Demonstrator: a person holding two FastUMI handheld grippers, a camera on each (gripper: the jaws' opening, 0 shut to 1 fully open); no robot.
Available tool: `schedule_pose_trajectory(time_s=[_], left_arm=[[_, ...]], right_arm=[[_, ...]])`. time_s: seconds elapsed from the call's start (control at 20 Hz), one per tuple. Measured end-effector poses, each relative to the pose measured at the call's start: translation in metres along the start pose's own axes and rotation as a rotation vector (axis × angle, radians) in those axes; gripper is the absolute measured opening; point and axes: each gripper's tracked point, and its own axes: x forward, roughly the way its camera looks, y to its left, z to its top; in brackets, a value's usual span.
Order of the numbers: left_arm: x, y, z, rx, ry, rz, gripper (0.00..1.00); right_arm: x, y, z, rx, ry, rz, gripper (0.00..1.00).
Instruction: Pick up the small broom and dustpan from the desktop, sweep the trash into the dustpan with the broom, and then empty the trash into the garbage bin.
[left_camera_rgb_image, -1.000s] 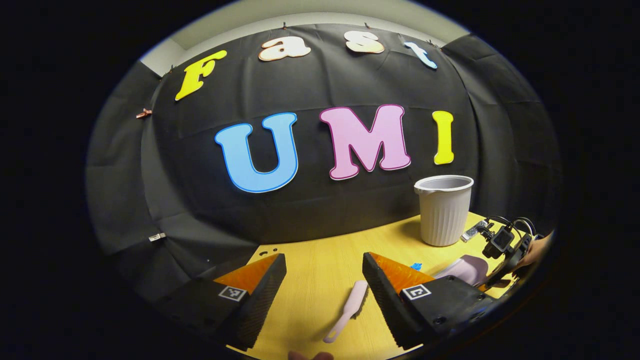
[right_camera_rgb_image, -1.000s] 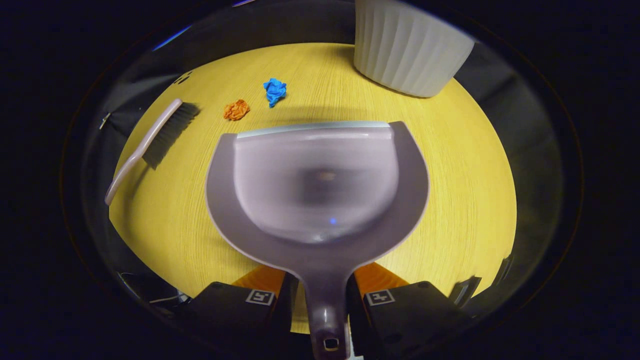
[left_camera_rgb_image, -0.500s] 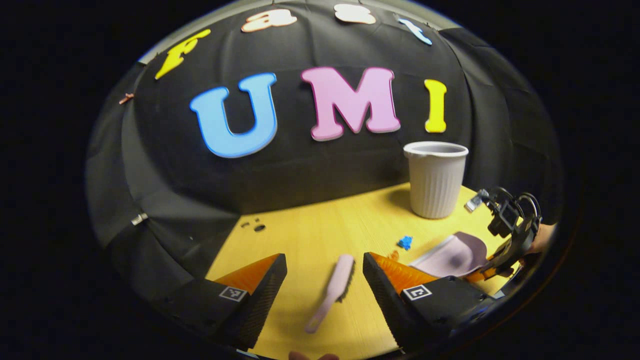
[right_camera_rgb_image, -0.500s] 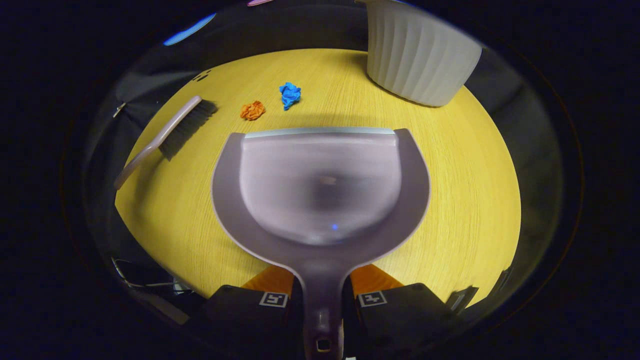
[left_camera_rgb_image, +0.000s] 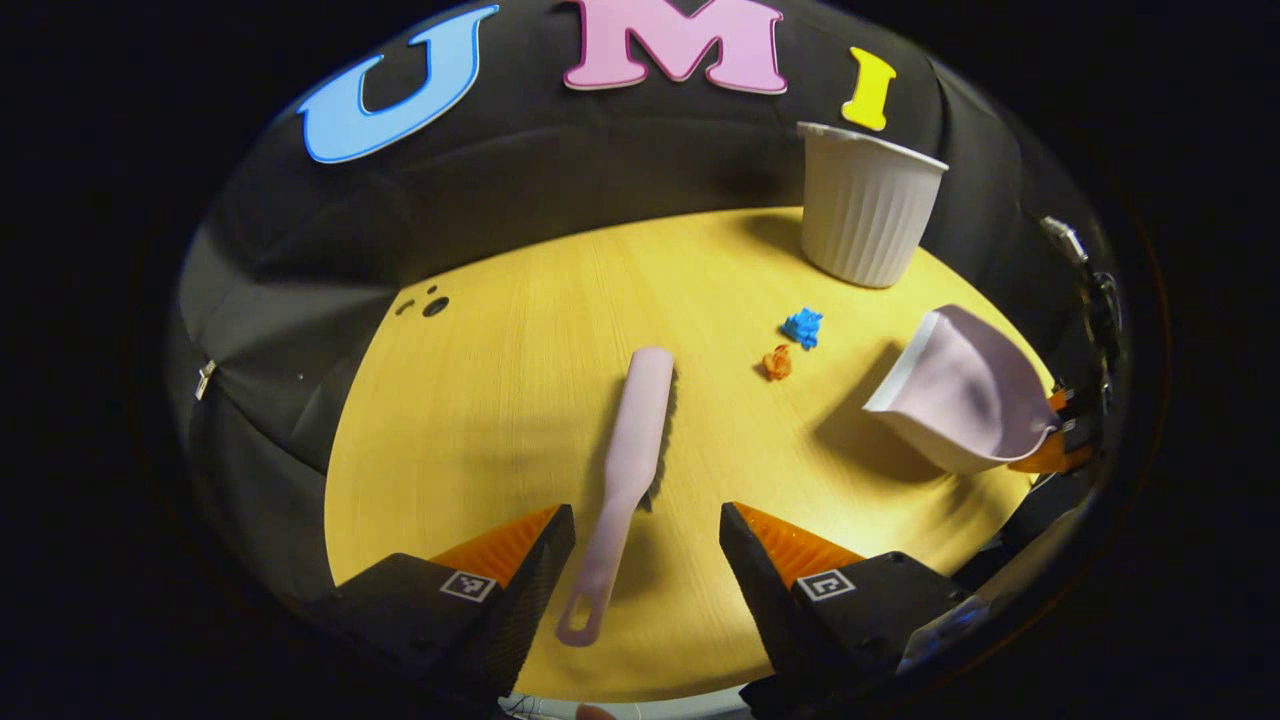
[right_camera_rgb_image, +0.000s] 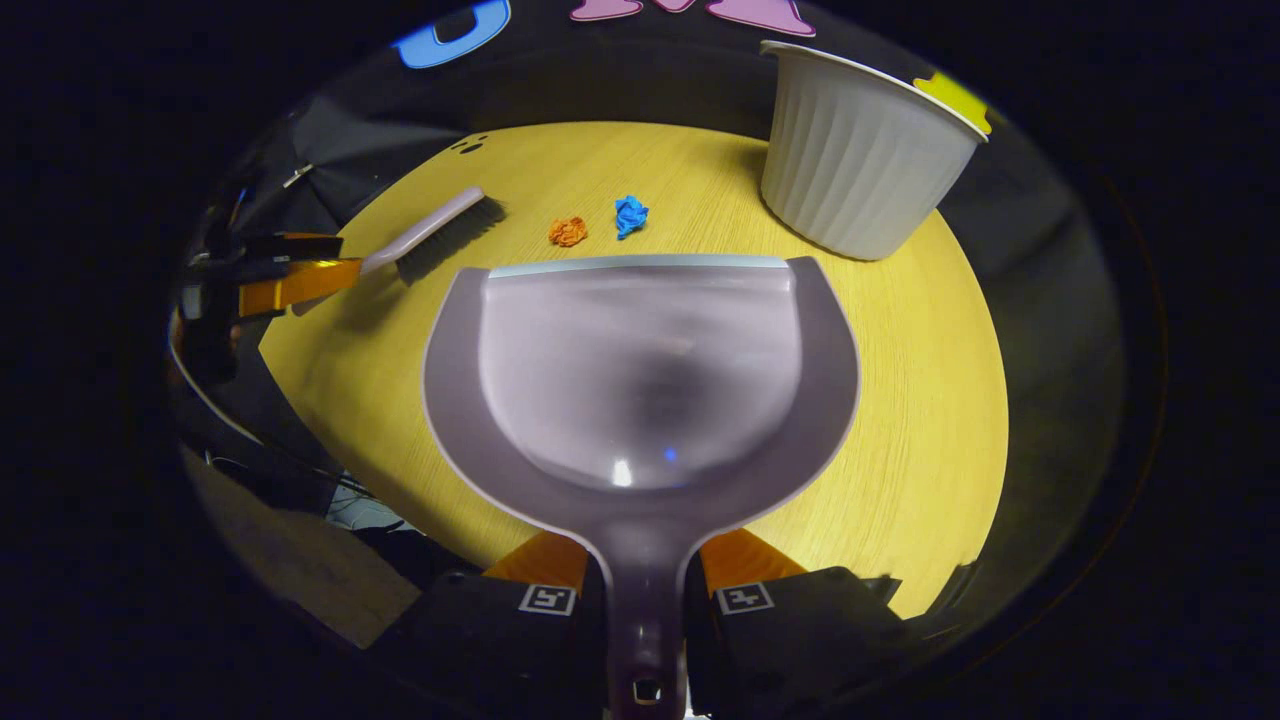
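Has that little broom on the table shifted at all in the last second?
No. In the right gripper view the broom keeps its spot left of the orange scrap and blue scrap; only the camera moved.

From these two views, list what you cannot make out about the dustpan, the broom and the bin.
- Garbage bin: its inside is hidden by its own wall in both views.
- Dustpan: the handle's end is cut off at the bottom of the right gripper view, between the right gripper fingers.
- Broom: its bristles are mostly hidden under its back in the left gripper view; in the right gripper view the left gripper covers its handle.
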Motion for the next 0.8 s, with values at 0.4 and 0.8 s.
schedule_pose_trajectory(time_s=[0.4,0.8], left_arm=[[0.068,0.007,-0.012,0.083,0.171,-0.048,0.84],[0.083,0.007,-0.016,0.107,0.223,-0.09,0.39]], right_arm=[[-0.011,-0.008,-0.014,0.004,0.028,-0.015,0.36],[-0.01,-0.008,-0.005,0.0,0.064,-0.001,0.36]])
